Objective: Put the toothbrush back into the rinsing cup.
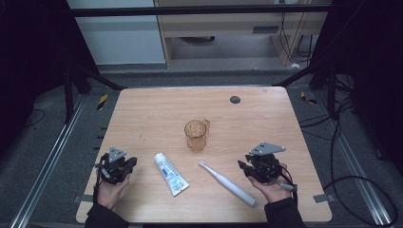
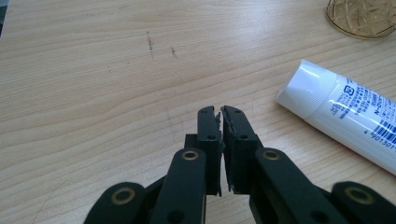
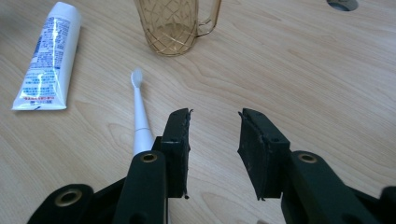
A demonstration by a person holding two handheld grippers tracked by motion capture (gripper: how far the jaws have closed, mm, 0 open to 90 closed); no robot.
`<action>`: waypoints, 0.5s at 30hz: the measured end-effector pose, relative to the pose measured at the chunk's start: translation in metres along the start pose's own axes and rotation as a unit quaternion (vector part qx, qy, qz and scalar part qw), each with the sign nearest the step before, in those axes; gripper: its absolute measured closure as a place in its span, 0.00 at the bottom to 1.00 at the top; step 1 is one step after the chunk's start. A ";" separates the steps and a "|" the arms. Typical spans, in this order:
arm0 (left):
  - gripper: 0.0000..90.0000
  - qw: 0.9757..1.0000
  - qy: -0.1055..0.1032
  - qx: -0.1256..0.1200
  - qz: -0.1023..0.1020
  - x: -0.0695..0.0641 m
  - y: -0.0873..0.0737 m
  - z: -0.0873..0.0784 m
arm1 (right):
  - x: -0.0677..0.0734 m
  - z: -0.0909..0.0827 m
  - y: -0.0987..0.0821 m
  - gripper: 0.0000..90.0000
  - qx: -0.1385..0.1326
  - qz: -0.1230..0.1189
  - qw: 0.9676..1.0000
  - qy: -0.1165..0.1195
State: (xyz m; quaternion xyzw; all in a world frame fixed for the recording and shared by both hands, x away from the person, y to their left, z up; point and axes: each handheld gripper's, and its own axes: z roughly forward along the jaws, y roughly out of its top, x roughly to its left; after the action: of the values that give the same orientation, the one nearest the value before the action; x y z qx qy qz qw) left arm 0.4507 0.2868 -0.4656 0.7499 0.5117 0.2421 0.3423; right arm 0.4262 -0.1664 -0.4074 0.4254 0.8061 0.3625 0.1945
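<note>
A white toothpaste tube (image 1: 170,173) (image 2: 345,112) (image 3: 46,56) lies on the wooden table (image 1: 152,109), front middle. To its right a white toothbrush (image 1: 225,182) (image 3: 139,112) lies slantwise, head toward an amber see-through cup (image 1: 196,135) (image 3: 173,25) that stands upright at the centre. My left gripper (image 1: 130,163) (image 2: 220,111) rests low at the front left, left of the tube, jaws together with nothing between them. My right gripper (image 1: 243,167) (image 3: 215,114) hovers at the front right, just right of the toothbrush handle, jaws apart and empty.
A small dark round hole (image 1: 235,99) (image 3: 343,4) sits in the tabletop near the far edge. Black frame bars and cables run along both sides of the table. The cup's base (image 2: 362,18) shows beyond the tube in the left gripper view.
</note>
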 end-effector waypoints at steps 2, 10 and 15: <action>0.95 1.000 0.000 0.001 0.001 0.000 0.000 0.000 | 0.002 0.002 0.004 0.70 0.007 -0.003 1.000 0.003; 0.95 1.000 0.001 0.003 0.003 0.000 0.000 0.001 | 0.014 0.014 0.016 0.71 0.033 -0.015 0.999 0.028; 0.95 1.000 0.002 0.004 0.004 0.000 0.000 0.001 | 0.021 0.024 0.019 0.71 0.052 -0.024 0.998 0.039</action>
State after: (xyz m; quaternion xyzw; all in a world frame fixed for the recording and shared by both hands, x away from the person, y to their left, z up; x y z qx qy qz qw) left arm 0.4513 0.2864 -0.4662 0.7527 0.5102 0.2429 0.3379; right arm 0.4397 -0.1317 -0.4093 0.4010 0.8408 0.3316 0.1496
